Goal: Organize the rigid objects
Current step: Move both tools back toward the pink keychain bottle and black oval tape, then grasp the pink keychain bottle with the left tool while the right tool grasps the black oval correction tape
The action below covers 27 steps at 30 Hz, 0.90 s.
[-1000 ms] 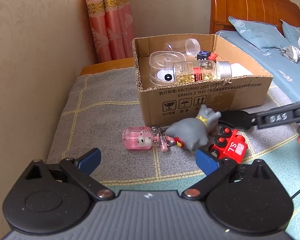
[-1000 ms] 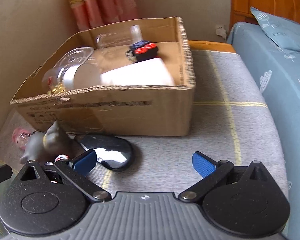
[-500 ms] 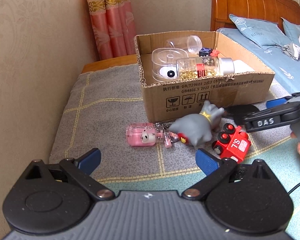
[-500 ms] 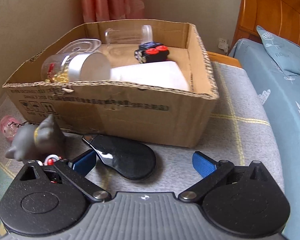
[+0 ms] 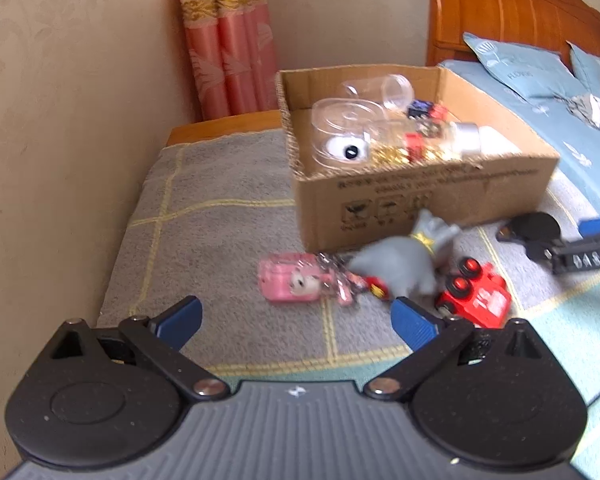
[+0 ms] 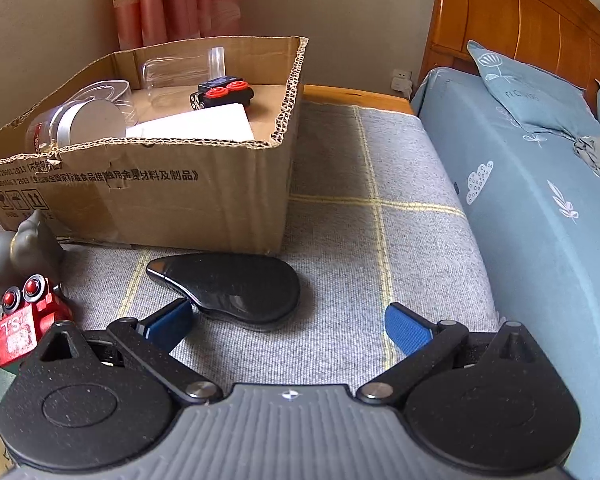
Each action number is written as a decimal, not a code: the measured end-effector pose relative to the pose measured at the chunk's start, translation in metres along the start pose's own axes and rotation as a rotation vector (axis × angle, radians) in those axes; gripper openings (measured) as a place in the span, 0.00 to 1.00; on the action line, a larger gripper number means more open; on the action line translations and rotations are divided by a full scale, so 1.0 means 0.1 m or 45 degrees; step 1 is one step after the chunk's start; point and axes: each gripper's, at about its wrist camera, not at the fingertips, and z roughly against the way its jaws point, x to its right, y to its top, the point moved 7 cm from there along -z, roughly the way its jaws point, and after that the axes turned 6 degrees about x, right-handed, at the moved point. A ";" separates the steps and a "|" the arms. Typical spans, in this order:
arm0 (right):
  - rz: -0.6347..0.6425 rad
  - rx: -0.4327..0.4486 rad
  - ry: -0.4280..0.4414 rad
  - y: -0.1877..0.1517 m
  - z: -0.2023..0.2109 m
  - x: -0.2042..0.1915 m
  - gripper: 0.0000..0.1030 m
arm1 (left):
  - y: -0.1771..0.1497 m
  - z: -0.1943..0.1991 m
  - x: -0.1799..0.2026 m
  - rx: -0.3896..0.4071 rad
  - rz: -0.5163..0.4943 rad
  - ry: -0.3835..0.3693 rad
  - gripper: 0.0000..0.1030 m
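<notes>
A cardboard box (image 5: 420, 200) (image 6: 160, 196) holds clear jars, a capsule bottle, a small black and red toy and a white object. In front of it on the grey blanket lie a pink keychain case (image 5: 290, 282), a grey cat figure (image 5: 404, 266) (image 6: 16, 246), a red toy train (image 5: 476, 300) (image 6: 24, 324) and a black glossy teardrop-shaped object (image 6: 228, 284) (image 5: 530, 228). My left gripper (image 5: 296, 320) is open and empty, short of the pink case. My right gripper (image 6: 288, 324) is open and empty, its left fingertip (image 6: 168, 320) next to the black object.
A bed with blue sheet (image 6: 540, 208) and pillows lies to the right, with a wooden headboard (image 6: 520, 12) behind. A beige wall (image 5: 60, 120) and pink curtains (image 5: 228, 48) stand at the left and back. Teal mat (image 5: 560, 328) lies at the near right.
Both grippers have pulled back and risen a little. The right gripper has shifted right, so the black object now lies nearer between its fingers. No object has moved.
</notes>
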 end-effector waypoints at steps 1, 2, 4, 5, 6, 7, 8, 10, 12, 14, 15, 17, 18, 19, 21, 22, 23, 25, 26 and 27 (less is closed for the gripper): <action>0.002 0.007 0.000 -0.01 0.00 0.00 1.00 | 0.01 -0.03 -0.03 0.000 0.013 0.008 0.97; 0.002 0.014 0.001 -0.01 0.00 -0.01 1.00 | 0.03 -0.07 -0.06 0.000 0.027 0.015 0.97; 0.002 0.020 0.004 -0.01 -0.01 -0.01 1.00 | 0.06 -0.16 -0.11 0.008 0.036 0.044 0.97; 0.002 0.021 0.005 -0.01 -0.01 0.00 1.00 | 0.07 -0.21 -0.12 0.004 0.028 0.057 0.97; 0.003 0.021 0.006 -0.01 -0.01 0.00 1.00 | 0.07 -0.26 -0.13 -0.007 0.023 0.068 0.97; 0.003 0.020 0.007 -0.01 0.00 0.00 1.00 | 0.07 -0.30 -0.14 -0.019 0.022 0.065 0.97; 0.003 0.018 0.007 -0.01 0.00 0.01 1.00 | 0.06 -0.34 -0.14 -0.024 0.022 0.050 0.97; 0.002 0.016 0.006 -0.01 0.00 0.01 1.00 | 0.05 -0.40 -0.15 -0.026 0.031 0.031 0.97; 0.001 0.017 0.006 -0.01 0.00 0.00 1.00 | 0.04 -0.43 -0.15 -0.019 0.039 0.024 0.97; 0.001 0.023 0.005 -0.02 0.01 0.00 1.00 | 0.04 -0.46 -0.18 -0.013 0.045 0.032 0.94; 0.000 0.027 0.005 -0.02 0.01 0.00 1.00 | 0.04 -0.47 -0.19 -0.011 0.046 0.031 0.94; 0.002 0.035 0.005 -0.02 0.02 0.00 1.00 | 0.03 -0.47 -0.19 0.001 0.042 0.016 0.89; 0.001 0.038 0.005 -0.03 0.02 0.01 1.00 | 0.03 -0.47 -0.19 0.012 0.029 0.002 0.87; 0.001 0.040 0.005 -0.03 0.02 0.00 1.00 | 0.03 -0.46 -0.18 0.019 0.019 -0.006 0.82; 0.000 0.041 0.004 -0.02 0.02 0.00 1.00 | 0.03 -0.47 -0.18 0.023 0.009 -0.019 0.75; 0.000 0.041 0.004 -0.02 0.02 0.00 1.00 | 0.03 -0.48 -0.16 0.019 0.003 -0.027 0.69; 0.000 0.042 0.004 -0.02 0.02 0.01 1.00 | 0.03 -0.50 -0.15 0.012 0.000 -0.038 0.62; -0.001 0.046 0.003 -0.02 0.02 0.01 1.00 | 0.01 -0.55 -0.11 -0.010 -0.011 -0.063 0.54; 0.000 0.050 0.002 -0.03 0.02 0.01 1.00 | 0.01 -0.57 -0.09 -0.007 -0.014 -0.076 0.51; -0.001 0.053 0.002 -0.03 0.03 0.01 1.00 | 0.01 -0.58 -0.09 0.006 -0.013 -0.088 0.49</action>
